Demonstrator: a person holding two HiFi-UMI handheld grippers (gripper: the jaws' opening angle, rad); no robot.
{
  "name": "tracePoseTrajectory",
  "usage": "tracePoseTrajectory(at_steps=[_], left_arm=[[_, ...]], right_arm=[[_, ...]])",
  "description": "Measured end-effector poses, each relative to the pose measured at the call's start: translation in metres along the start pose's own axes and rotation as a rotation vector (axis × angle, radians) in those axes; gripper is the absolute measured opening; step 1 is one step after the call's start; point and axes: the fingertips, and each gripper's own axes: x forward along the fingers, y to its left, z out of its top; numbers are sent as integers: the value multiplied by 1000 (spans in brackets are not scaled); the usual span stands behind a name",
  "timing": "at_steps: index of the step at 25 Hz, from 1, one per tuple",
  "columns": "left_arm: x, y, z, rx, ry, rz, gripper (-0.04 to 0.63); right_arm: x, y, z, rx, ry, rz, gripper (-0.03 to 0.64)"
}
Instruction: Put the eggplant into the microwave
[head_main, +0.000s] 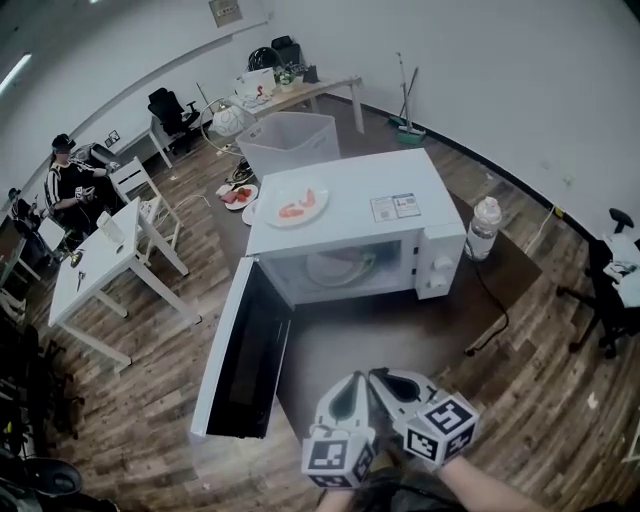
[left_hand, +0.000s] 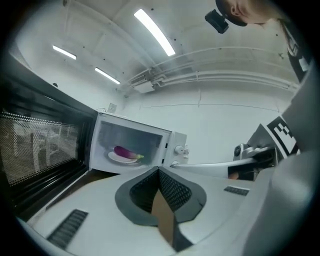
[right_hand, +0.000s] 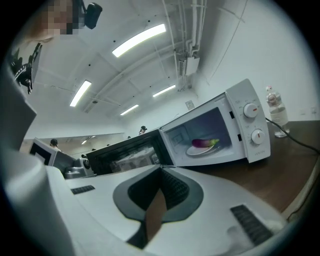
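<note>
The purple eggplant (left_hand: 125, 152) (right_hand: 204, 143) lies on a white plate (left_hand: 120, 158) (right_hand: 199, 150) inside the white microwave (head_main: 350, 205). Its door (head_main: 240, 350) hangs wide open toward the lower left. Both grippers hover side by side low in the head view, in front of the microwave and apart from it. My left gripper (head_main: 352, 382) (left_hand: 159, 171) is shut with nothing between its pads. Just to its right, my right gripper (head_main: 382, 377) (right_hand: 161, 170) is also shut and holds nothing. Each gripper's body shows at the edge of the other gripper's view.
A plate with red food (head_main: 295, 207) sits on top of the microwave. A water bottle (head_main: 483, 228) stands at its right, with a black cable (head_main: 492, 310) trailing over the dark table. A clear bin (head_main: 290, 140), white tables (head_main: 100, 270) and a seated person (head_main: 70, 185) are behind and left.
</note>
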Motion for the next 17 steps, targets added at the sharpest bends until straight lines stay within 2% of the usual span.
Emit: tracePoseTrajectory(at_steps=[9, 17], left_arm=[[-54, -36, -16, -62, 28, 26, 0], [-105, -79, -30, -70, 76, 47, 0]], right_arm=[[-51, 36, -21, -17, 92, 79, 0], [-114, 67, -42, -22, 161, 106, 0]])
